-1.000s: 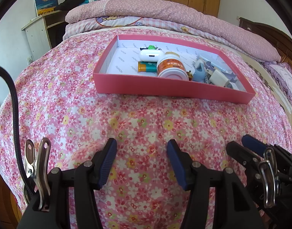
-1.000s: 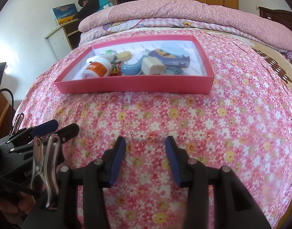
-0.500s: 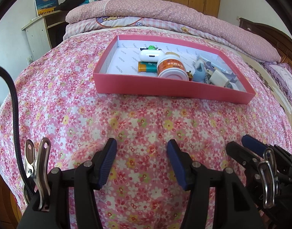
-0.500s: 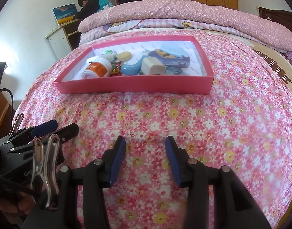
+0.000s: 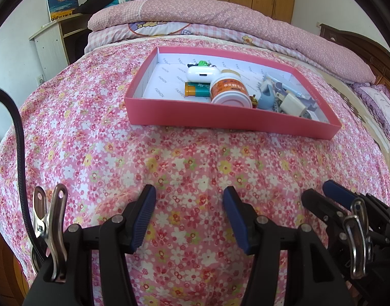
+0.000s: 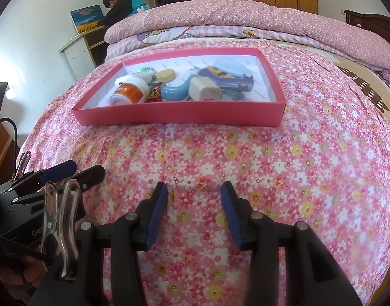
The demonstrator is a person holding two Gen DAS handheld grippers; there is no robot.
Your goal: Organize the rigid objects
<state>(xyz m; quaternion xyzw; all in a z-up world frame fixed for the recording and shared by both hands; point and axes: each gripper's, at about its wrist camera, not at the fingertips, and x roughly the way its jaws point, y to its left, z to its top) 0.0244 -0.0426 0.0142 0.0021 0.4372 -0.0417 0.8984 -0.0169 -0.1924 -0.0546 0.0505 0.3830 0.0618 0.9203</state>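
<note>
though empty, both tongs (image 5: pixel 189 199) (image 6: pixel 194 193) agape

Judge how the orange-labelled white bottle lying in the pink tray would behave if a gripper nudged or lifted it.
The bottle lies on its side, so a nudge would probably roll it, though its neighbours may stop it. It looks like rigid plastic, unlikely to deform. Its smooth round body might slip between flat pads.

We look low and forward across the pink floral bedspread (image 5: pixel 184 153); both views share the shallow pink cardboard tray (image 5: pixel 230 123) (image 6: pixel 179 113) near 12 o'clock.
</note>
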